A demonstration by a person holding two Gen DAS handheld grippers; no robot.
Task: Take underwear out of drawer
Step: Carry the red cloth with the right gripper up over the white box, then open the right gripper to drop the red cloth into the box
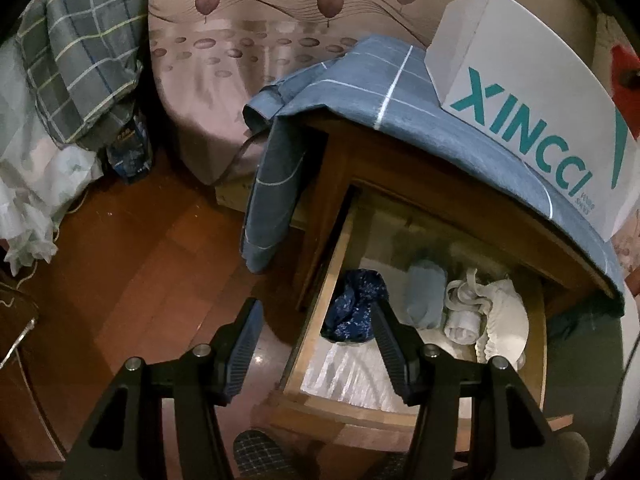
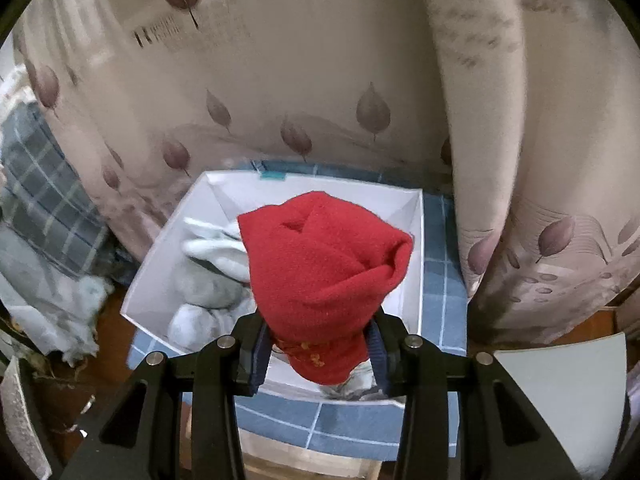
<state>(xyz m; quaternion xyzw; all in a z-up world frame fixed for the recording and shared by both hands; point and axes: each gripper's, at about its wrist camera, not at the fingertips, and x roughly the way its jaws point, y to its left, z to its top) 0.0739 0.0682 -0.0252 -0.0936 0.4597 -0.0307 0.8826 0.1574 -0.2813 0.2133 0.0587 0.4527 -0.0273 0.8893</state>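
right gripper [image 2: 318,344] clamps red underwear [image 2: 320,268] over white box [image 2: 416,248].

**Drawer open below, box on top of the stand**

A wooden nightstand [image 1: 328,184] stands right of the bed with the leaf-print sheet [image 1: 224,92]. A blue checked cloth [image 1: 360,92] covers its top and hangs over its left corner; a white cardboard box [image 1: 516,92] rests on that cloth. The open wooden drawer [image 1: 340,280] holds, left to right, a dark blue patterned bundle [image 1: 354,304], a pale blue roll [image 1: 426,296] and white rolled garments [image 1: 488,320]. The left gripper [image 1: 316,320] hangs over the drawer's left wall. The right gripper [image 2: 316,340] holds a red knitted garment [image 2: 320,280] above the box, with white and grey rolls [image 2: 208,280] inside.
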